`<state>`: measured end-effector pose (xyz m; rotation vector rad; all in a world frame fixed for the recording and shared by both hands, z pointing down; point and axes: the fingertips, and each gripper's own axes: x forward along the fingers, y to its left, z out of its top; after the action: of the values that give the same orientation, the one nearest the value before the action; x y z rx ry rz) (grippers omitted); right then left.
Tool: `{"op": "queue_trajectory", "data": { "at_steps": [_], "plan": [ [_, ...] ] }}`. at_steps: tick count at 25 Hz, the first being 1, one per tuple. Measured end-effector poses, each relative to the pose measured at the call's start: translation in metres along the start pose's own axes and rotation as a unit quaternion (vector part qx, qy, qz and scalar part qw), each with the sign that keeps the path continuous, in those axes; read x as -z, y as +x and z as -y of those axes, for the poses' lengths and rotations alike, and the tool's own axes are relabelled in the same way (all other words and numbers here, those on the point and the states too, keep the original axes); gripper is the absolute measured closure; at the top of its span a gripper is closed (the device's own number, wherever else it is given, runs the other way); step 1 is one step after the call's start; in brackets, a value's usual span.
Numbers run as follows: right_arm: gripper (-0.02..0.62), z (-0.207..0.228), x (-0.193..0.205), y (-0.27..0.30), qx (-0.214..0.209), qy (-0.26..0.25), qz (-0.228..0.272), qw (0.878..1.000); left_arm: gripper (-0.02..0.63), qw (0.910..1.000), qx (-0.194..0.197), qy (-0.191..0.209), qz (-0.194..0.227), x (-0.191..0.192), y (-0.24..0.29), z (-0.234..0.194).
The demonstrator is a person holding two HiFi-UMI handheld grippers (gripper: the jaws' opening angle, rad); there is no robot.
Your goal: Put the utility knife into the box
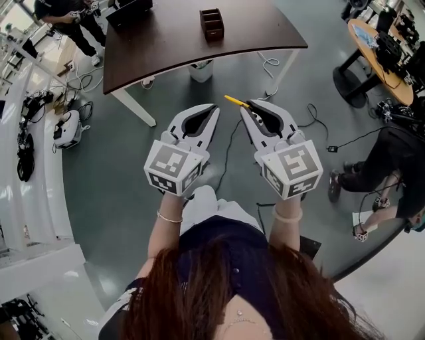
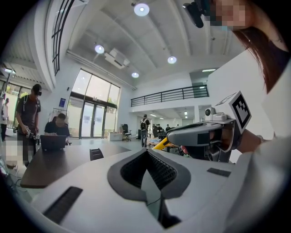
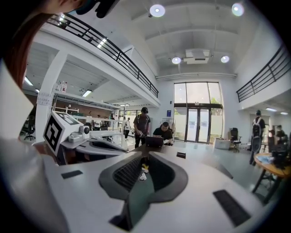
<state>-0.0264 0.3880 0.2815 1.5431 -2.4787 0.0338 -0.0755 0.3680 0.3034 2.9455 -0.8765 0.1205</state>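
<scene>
A small brown box (image 1: pixel 212 24) with open compartments stands on the dark table (image 1: pixel 172 46), well ahead of both grippers; it also shows in the left gripper view (image 2: pixel 96 154) and the right gripper view (image 3: pixel 181 155). My right gripper (image 1: pixel 247 104) is shut on a yellow utility knife (image 1: pixel 234 101), whose tip pokes out left past the jaws. The knife sits between the black pads (image 3: pixel 144 166) and appears from the side as well (image 2: pixel 162 143). My left gripper (image 1: pixel 214 106) is held beside the right one, shut and holding nothing. Both hover over the floor, short of the table.
A white bin (image 1: pixel 200 70) stands under the table's near edge, with cables (image 1: pixel 312 123) on the floor nearby. People sit and stand with a laptop (image 1: pixel 126 10) at the table's far left. Another person (image 1: pixel 392 166) sits at the right, and a round desk (image 1: pixel 372 40) is at the upper right.
</scene>
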Motion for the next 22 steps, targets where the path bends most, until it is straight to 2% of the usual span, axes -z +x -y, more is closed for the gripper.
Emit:
{"op": "queue_trajectory", "data": {
  "at_steps": [7,22],
  "plan": [
    [0.541,0.037,0.006,0.040,-0.008,0.008,0.006,1.000,0.612,1.0000,-0.003,-0.001,-0.006,0.008,0.046,-0.034],
    [0.541,0.149,-0.032,0.195,0.028,-0.007,0.009,1.000,0.612,0.9993,0.037,0.001,0.010,-0.022,0.177,-0.178]
  ]
}}
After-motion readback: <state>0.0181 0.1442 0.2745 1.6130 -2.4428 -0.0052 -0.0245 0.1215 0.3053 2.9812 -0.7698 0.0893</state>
